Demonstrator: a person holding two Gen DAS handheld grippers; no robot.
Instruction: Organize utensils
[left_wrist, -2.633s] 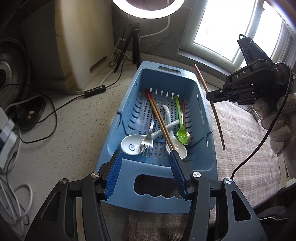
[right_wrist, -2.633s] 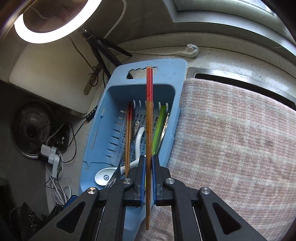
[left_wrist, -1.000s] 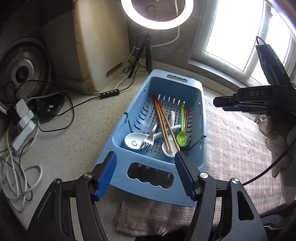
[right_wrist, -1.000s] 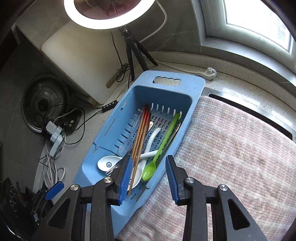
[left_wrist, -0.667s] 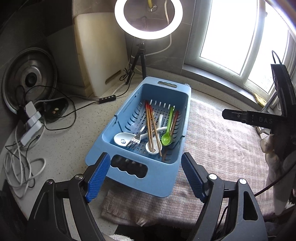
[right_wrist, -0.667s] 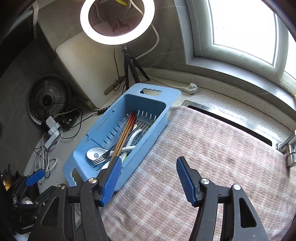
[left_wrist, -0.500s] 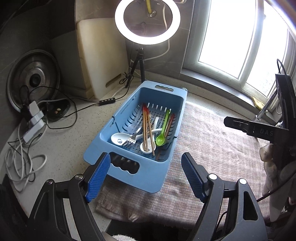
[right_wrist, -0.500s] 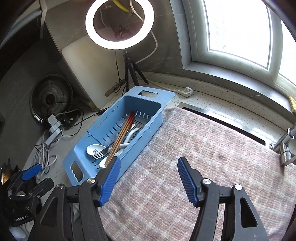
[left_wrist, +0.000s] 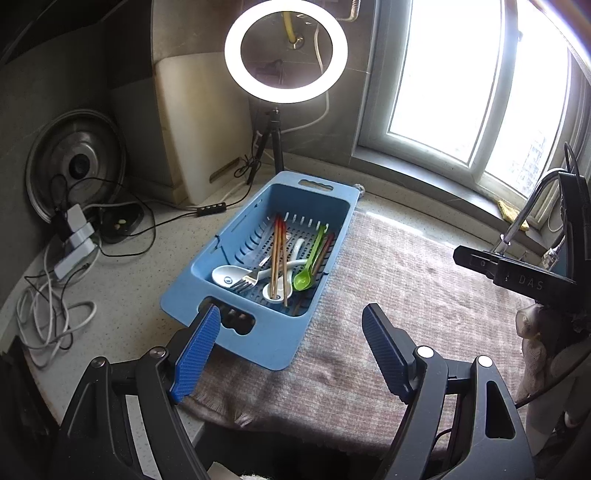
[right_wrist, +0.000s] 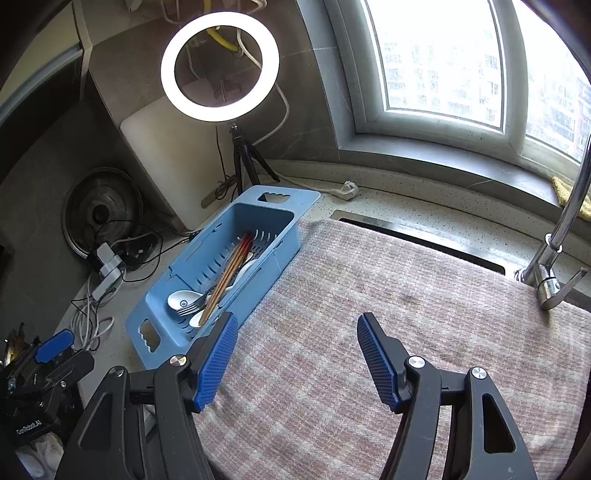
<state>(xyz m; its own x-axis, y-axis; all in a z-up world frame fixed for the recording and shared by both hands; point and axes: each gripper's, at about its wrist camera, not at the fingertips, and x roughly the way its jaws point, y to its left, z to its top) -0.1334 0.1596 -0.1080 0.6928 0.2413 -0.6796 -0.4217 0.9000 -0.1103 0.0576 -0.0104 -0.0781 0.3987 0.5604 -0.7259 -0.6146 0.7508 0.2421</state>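
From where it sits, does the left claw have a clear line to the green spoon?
Probably yes: the left claw is open and empty, and the green spoon lies uncovered in the open-topped blue basket.

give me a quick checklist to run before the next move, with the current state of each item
1. Left gripper fingers empty: ok, wide apart, nothing between them.
2. Right gripper fingers empty: ok, apart over the cloth, nothing between them.
3. Chopsticks inside the blue basket: ok, side by side.
4. Green spoon, white spoon and fork in the basket: ok.
5. Cloth free of stray utensils: ok where visible.
6. Utensils sorted by type: not ok, they overlap.
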